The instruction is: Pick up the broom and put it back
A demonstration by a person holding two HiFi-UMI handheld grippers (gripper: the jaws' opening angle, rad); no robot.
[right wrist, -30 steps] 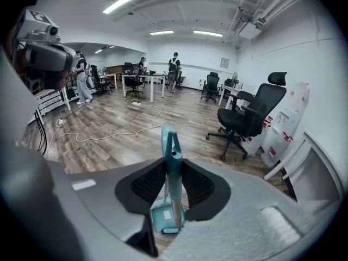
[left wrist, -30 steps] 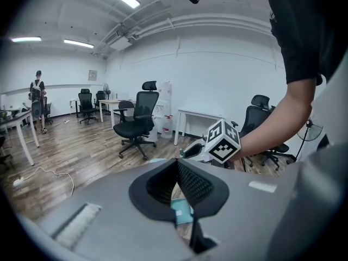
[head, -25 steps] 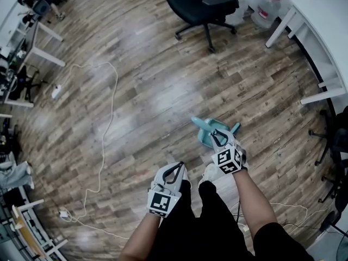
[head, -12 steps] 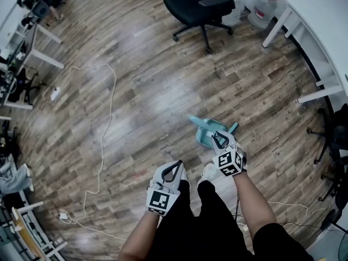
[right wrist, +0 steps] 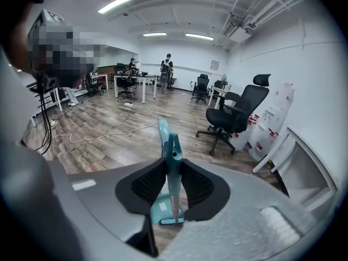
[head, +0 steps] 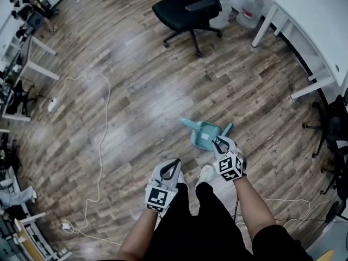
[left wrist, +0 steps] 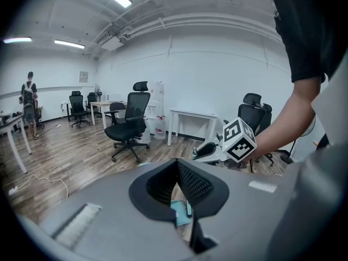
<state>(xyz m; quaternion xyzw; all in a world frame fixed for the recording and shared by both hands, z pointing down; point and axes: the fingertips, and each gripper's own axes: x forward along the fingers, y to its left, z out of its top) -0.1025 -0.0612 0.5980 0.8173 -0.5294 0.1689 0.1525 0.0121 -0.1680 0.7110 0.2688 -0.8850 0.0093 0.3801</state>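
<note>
A teal broom (head: 225, 130) stands with its head in a teal dustpan (head: 202, 136) on the wooden floor, just ahead of the person's feet. My right gripper (head: 219, 142) is shut on the broom's handle. In the right gripper view the handle (right wrist: 173, 159) runs upright between the two pads of the right gripper (right wrist: 173, 170), and the dustpan (right wrist: 163, 211) lies below. My left gripper (head: 175, 165) hangs to the left above the person's thigh, shut with nothing in it. In the left gripper view the left gripper's (left wrist: 177, 166) tips meet.
A black office chair (head: 187, 7) stands ahead. A white desk (head: 315, 26) and water jugs (head: 247, 4) are at the upper right, and another chair (head: 331, 129) at the right edge. A white cable (head: 103, 118) snakes over the floor at left. White desks (head: 24, 53) line the far left.
The whole view has slid left: chair, desk and cable sit further left than before. The right gripper keeps its hold on the broom, which has shifted along with it. The left gripper has barely moved.
</note>
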